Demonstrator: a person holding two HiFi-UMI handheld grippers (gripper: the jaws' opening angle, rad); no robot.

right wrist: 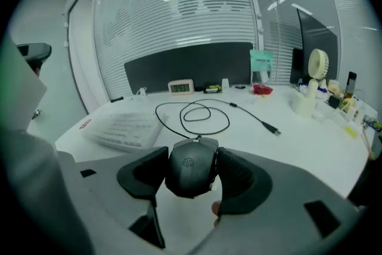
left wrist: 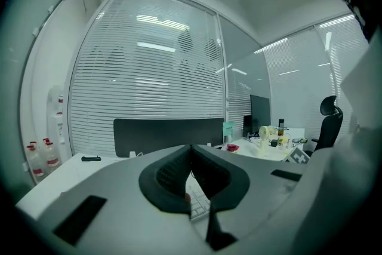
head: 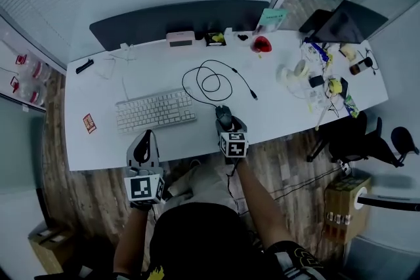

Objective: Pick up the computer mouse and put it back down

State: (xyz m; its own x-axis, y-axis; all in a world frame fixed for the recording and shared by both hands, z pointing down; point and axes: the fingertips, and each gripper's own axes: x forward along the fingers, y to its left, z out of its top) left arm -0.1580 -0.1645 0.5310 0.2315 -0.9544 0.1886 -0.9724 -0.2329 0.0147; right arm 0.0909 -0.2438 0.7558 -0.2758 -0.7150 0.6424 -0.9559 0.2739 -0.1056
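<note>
The black computer mouse [head: 224, 114] [right wrist: 190, 169] sits between the jaws of my right gripper [head: 228, 121] [right wrist: 191, 179], which is shut on its two sides near the front edge of the white table [head: 98, 141]. Its black cable [head: 211, 82] [right wrist: 197, 114] coils on the table beyond it. Whether the mouse touches the table I cannot tell. My left gripper [head: 146, 136] [left wrist: 191, 155] is shut and empty, at the table's front edge just in front of the white keyboard [head: 155, 110] [left wrist: 200, 205].
A small clock [head: 180, 38] and a red object [head: 261, 44] stand along the back, by a dark partition [head: 177, 18]. Clutter and a small white fan [head: 293, 71] fill the table's right end, near a monitor [head: 344, 21]. A chair [head: 354, 138] and cardboard box [head: 344, 206] stand at right.
</note>
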